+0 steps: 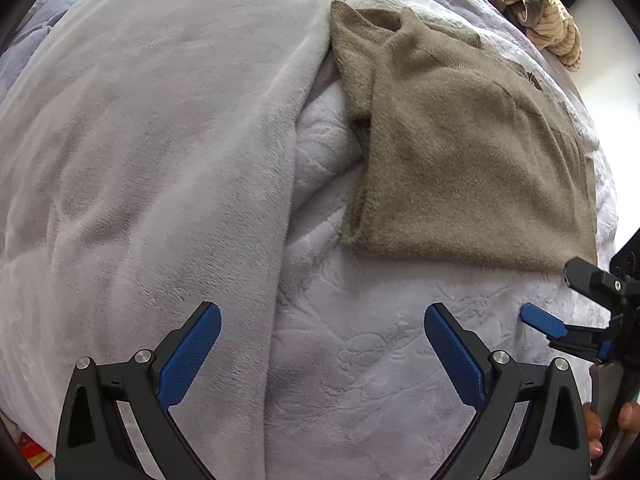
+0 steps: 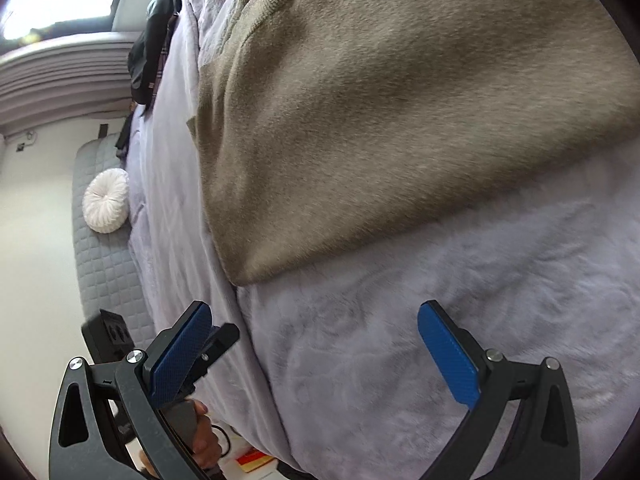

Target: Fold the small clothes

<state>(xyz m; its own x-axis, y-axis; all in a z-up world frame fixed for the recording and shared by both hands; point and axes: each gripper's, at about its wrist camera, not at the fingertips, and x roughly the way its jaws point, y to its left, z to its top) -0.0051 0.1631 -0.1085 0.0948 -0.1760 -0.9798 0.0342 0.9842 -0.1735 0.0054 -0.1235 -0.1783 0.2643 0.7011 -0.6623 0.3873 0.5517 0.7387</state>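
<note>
The olive-brown knit garment [image 1: 460,152] lies folded on the pale fleece bed cover [image 1: 360,360], upper right of the left wrist view. The left gripper [image 1: 322,354] hovers at the bottom of that frame, fingers spread and holding nothing. The right gripper [image 2: 314,354] is likewise spread wide and empty, just below the garment's near corner. Striped clothing [image 1: 536,12] is heaped at top right

No legible text, label, brand, number or sign appears in either wrist view; the red-and-yellow printed item [image 2: 253,461] at the bed's edge is too small and blurred to read.
</note>
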